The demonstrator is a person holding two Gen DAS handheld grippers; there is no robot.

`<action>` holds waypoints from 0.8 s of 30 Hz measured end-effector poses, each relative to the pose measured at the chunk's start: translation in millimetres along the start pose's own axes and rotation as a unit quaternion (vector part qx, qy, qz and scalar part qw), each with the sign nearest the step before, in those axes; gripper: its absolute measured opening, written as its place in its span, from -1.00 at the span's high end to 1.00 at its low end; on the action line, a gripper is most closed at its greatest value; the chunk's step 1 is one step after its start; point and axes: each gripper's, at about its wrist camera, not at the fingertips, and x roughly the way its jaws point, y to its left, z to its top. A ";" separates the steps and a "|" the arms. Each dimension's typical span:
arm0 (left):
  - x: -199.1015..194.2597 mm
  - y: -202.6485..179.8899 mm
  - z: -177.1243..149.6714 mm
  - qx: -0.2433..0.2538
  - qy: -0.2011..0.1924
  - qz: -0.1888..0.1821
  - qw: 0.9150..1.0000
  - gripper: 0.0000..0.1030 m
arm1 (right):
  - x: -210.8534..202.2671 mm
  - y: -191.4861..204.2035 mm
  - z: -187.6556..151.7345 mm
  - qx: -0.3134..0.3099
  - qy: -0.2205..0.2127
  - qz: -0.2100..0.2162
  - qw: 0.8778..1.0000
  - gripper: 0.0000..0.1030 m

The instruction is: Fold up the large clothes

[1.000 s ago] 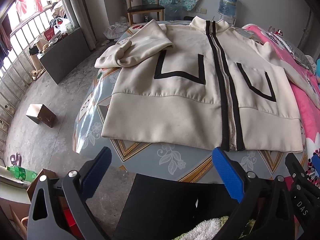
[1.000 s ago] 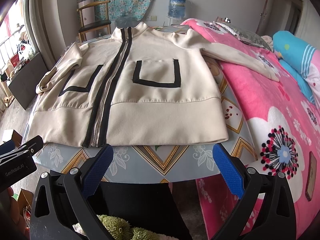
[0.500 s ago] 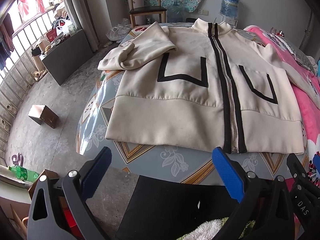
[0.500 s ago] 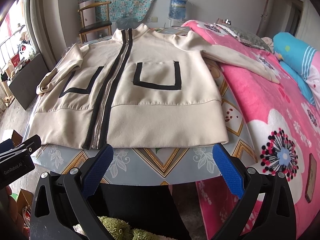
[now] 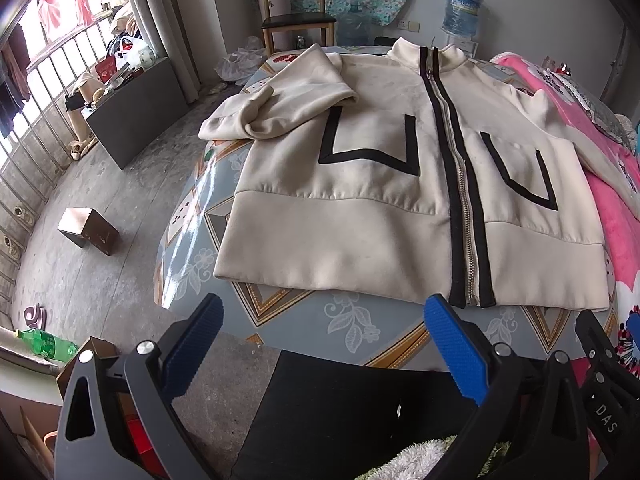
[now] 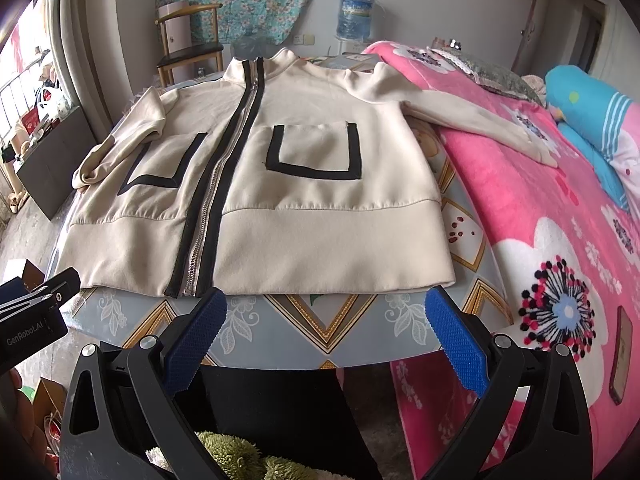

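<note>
- Cream fleece zip-up jacket [image 5: 384, 208], trimmed in black, lay front-up and zipped on the round patterned table [image 5: 320, 320], its hem nearest the camera edge.
- Over the last second both views had crept slightly closer to the hem, and the jacket itself had not shifted; I judged the folding not yet begun and the approach only starting.
- The left gripper [image 5: 320, 344] hung with its blue pads spread wide, holding nothing, just short of the table edge.
- The right gripper [image 6: 326, 332] was likewise spread and empty, its tips close to the hem without touching.
- Count: one jacket, two black-outlined pockets [image 6: 316, 152], two sleeves.
- One sleeve [image 5: 276, 100] lay doubled back over the chest; the other sleeve [image 6: 472, 120] stretched out onto the pink floral blanket [image 6: 540, 220].
</note>
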 end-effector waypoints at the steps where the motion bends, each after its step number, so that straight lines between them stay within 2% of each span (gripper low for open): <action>1: 0.5 0.2 0.3 0.000 0.001 0.000 1.000 -0.93 | 0.0 0.0 -0.1 0.000 0.000 0.000 1.000 -0.87; 24: 2.3 0.6 -0.2 0.002 -0.002 0.004 1.000 -0.93 | -0.9 -0.3 -0.6 0.000 -0.003 -0.003 1.000 -0.87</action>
